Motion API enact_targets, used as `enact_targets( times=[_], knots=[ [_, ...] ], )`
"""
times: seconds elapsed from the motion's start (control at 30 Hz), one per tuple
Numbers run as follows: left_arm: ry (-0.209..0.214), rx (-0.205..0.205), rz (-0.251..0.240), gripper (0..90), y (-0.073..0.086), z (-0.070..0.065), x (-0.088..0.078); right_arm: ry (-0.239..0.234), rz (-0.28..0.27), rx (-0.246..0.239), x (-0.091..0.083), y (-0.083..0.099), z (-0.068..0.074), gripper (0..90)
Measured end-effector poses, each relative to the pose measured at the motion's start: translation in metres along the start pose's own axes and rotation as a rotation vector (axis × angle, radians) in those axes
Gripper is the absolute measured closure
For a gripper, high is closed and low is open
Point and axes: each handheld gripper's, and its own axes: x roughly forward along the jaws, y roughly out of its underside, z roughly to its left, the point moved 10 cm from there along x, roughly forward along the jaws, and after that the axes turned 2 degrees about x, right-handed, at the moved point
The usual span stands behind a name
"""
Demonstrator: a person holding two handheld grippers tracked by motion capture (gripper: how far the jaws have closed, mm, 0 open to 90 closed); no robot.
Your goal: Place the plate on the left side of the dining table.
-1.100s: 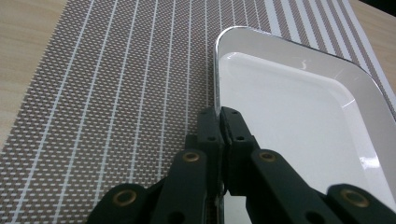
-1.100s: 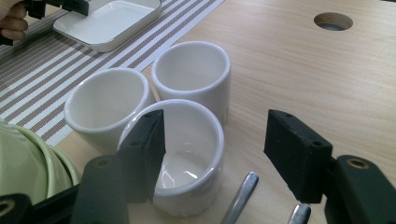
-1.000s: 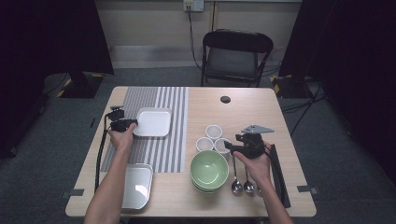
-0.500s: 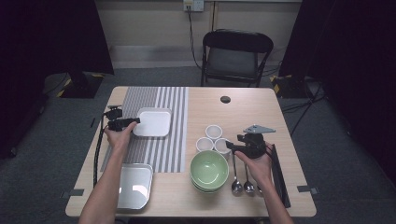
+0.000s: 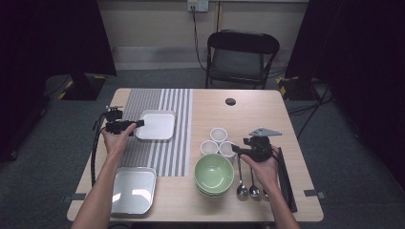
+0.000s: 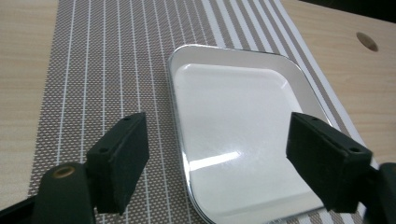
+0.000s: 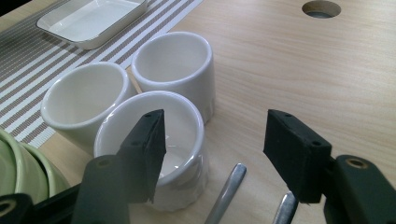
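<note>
A white square plate (image 5: pixel 156 126) lies on the striped mat (image 5: pixel 167 102). My left gripper (image 5: pixel 138 123) is open at the plate's left edge. In the left gripper view the plate's near rim (image 6: pixel 180 140) lies between the open jaws of the left gripper (image 6: pixel 219 158), which hold nothing. Three white cups (image 5: pixel 218 134) stand in a cluster at mid-table. My right gripper (image 5: pixel 237 149) is open just right of them. In the right gripper view the right gripper (image 7: pixel 212 149) has one jaw over the nearest cup (image 7: pixel 180 133) and the other over bare table.
Stacked green bowls (image 5: pixel 214 174) sit in front of the cups. Two spoons (image 5: pixel 242 183) lie under my right hand, with black chopsticks (image 5: pixel 286 181) along the right edge. A shiny tray (image 5: pixel 133 191) is at the front left. Beyond the table hole (image 5: pixel 230 101) stands a chair (image 5: pixel 241 57).
My left forearm has swung a little to the left while its gripper stays at the plate's left edge. The right gripper has barely moved.
</note>
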Motion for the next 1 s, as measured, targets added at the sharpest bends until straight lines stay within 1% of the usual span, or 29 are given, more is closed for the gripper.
enact_targets(
  times=[0.03,0.07,0.13,0.17,0.2,0.27,0.3,0.33,0.37,0.4,0.43,0.47,0.5,0.53,0.57,0.6,0.63,0.67,0.73,0.77,0.8,0.83,0.87,0.9,0.93,0.97,1.0],
  knots=[
    [-0.007,0.009,0.003,20.4,0.0,0.0,-0.002,0.001,0.0,0.001,0.0,0.0,0.0,38.2],
    [-0.006,0.006,0.003,21.4,0.0,-0.001,-0.004,0.001,-0.002,0.002,-0.001,0.0,0.0,38.2],
    [0.019,0.015,-0.001,22.6,0.001,-0.004,-0.008,0.002,-0.003,-0.001,-0.002,0.0,0.0,38.2],
    [0.019,0.015,-0.001,24.8,0.001,-0.004,-0.008,0.004,-0.005,0.004,-0.003,0.0,0.0,38.2],
    [0.021,0.003,-0.026,28.4,0.0,-0.006,-0.015,0.002,-0.008,0.008,-0.004,0.0,0.0,38.2],
    [0.031,0.005,-0.027,27.5,0.003,-0.007,-0.02,0.008,-0.009,0.007,-0.005,0.0,-0.001,38.2],
    [0.023,0.012,-0.027,28.7,0.004,-0.007,-0.024,0.006,-0.011,0.009,-0.006,-0.001,-0.001,38.2],
    [0.012,0.029,-0.028,30.1,0.005,-0.006,-0.027,0.006,-0.015,0.01,-0.007,-0.001,-0.001,38.0],
    [0.012,0.029,-0.028,30.5,0.005,-0.006,-0.027,0.006,-0.015,0.01,-0.007,-0.001,-0.001,38.0],
    [0.011,0.025,-0.063,31.8,0.005,-0.007,-0.035,0.007,-0.018,0.012,-0.009,-0.001,0.0,37.9],
    [0.034,0.01,-0.075,33.0,0.005,-0.008,-0.038,0.002,-0.02,0.012,-0.01,-0.001,0.0,37.9],
    [0.064,0.006,-0.077,33.5,0.007,-0.01,-0.041,0.005,-0.024,0.014,-0.011,-0.001,0.0,37.9],
    [0.07,0.016,-0.072,35.1,0.008,-0.012,-0.043,0.002,-0.027,0.015,-0.012,-0.002,0.001,37.9],
    [0.055,0.043,-0.068,35.9,0.009,-0.012,-0.045,0.0,-0.029,0.016,-0.013,-0.002,0.001,37.9],
    [0.055,0.043,-0.068,36.0,0.009,-0.012,-0.045,0.0,-0.029,0.016,-0.013,-0.002,0.001,37.9],
    [0.054,0.085,-0.071,36.4,0.008,-0.016,-0.05,0.003,-0.031,0.018,-0.015,-0.002,0.001,37.5],
    [0.054,0.085,-0.071,36.9,0.008,-0.016,-0.05,0.003,-0.031,0.018,-0.015,-0.002,0.001,37.5],
    [0.051,0.109,-0.078,37.5,0.007,-0.019,-0.056,-0.005,-0.028,0.027,-0.017,-0.001,0.001,37.3],
    [0.064,0.113,-0.076,37.0,0.009,-0.022,-0.062,0.0,-0.023,0.027,-0.019,0.001,0.0,37.4],
    [0.064,0.113,-0.076,36.6,0.009,-0.022,-0.062,0.0,-0.023,0.027,-0.019,0.001,0.0,37.4],
    [0.077,0.145,-0.073,36.4,0.011,-0.028,-0.067,0.002,-0.022,0.032,-0.021,0.002,-0.001,38.2],
    [0.077,0.145,-0.073,36.4,0.011,-0.028,-0.067,0.002,-0.022,0.032,-0.021,0.002,-0.001,38.2],
    [0.098,0.166,-0.093,36.4,0.013,-0.035,-0.072,0.007,-0.012,0.033,-0.023,0.005,-0.002,38.3],
    [0.098,0.166,-0.093,36.6,0.013,-0.035,-0.072,0.007,-0.012,0.033,-0.023,0.005,-0.002,38.3],
    [0.119,0.166,-0.105,37.6,0.018,-0.041,-0.077,0.005,-0.005,0.032,-0.026,0.009,-0.004,39.3],
    [0.129,0.166,-0.102,38.3,0.021,-0.044,-0.078,0.011,-0.005,0.035,-0.027,0.01,-0.005,39.4],
    [0.139,0.183,-0.097,38.1,0.025,-0.048,-0.078,0.014,-0.006,0.035,-0.029,0.011,-0.006,40.2]
  ],
)
